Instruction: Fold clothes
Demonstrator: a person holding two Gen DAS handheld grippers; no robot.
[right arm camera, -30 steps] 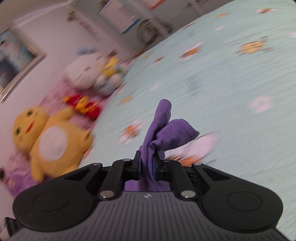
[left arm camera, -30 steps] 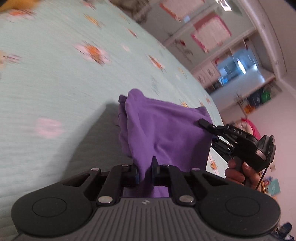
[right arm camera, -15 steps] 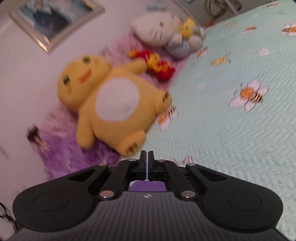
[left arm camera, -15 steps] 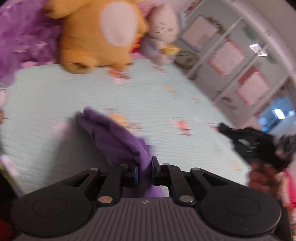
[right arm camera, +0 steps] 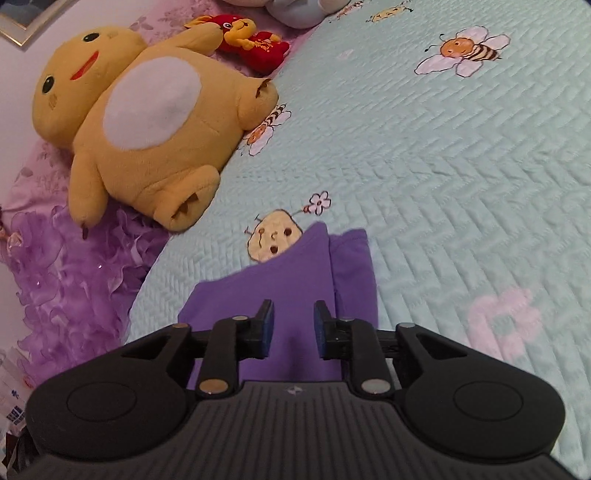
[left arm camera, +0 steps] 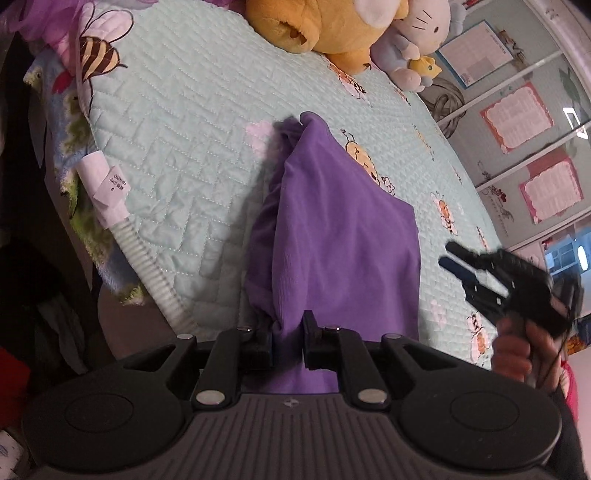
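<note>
A purple garment (left arm camera: 343,236) lies folded on the mint quilted bedspread (left arm camera: 184,122), near the bed's edge. My left gripper (left arm camera: 288,341) is shut on its near edge, with cloth bunched between the pads. In the right wrist view the same purple garment (right arm camera: 295,280) lies flat under my right gripper (right arm camera: 293,326), whose jaws are opening, with a clear gap and no cloth pinched. The right gripper (left arm camera: 452,256) also shows in the left wrist view, held by a hand (left arm camera: 513,347) just right of the garment.
A big yellow plush toy (right arm camera: 147,122) and a red plush (right arm camera: 251,44) lie at the head of the bed. A white cat plush (left arm camera: 421,33) sits beside them. Purple ruffled fabric (right arm camera: 70,277) lines the bed's left edge. The bed's edge and dark floor (left arm camera: 37,258) lie left.
Both grippers swung with the garment toward the plush toys and sank to the bed. The right gripper went from pinching the cloth to shut, then opened above it. The left keeps its hold.
</note>
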